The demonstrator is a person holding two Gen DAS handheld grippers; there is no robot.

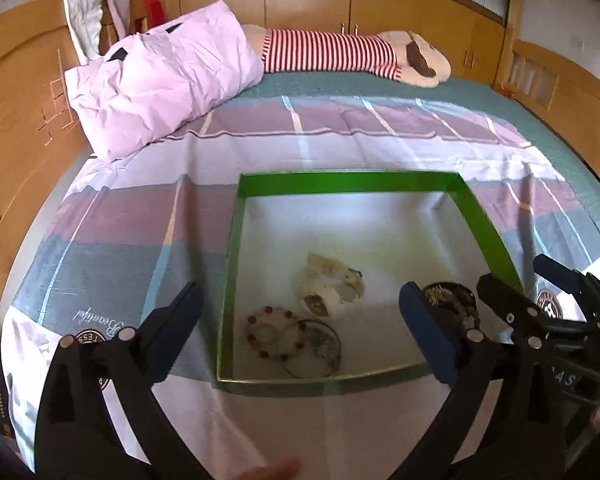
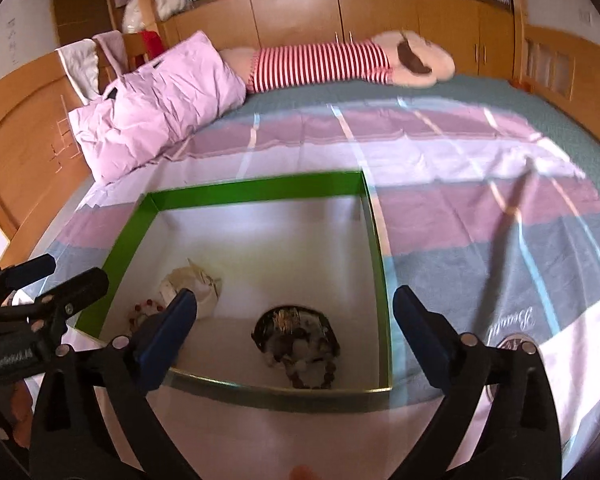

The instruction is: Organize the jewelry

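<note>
Both tools spread wide over green box (image 2: 260, 188) (bracelets inside).

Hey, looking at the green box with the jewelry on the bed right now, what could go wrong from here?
1. The beaded bracelet and the dark hoop overlap, so gripping one may drag the other along.
2. The green box sits on soft bedding; pressing down may tip it or slide it.
3. The dark jewelry cluster lies close to the box's near wall, so the open right gripper might bump the rim.
</note>
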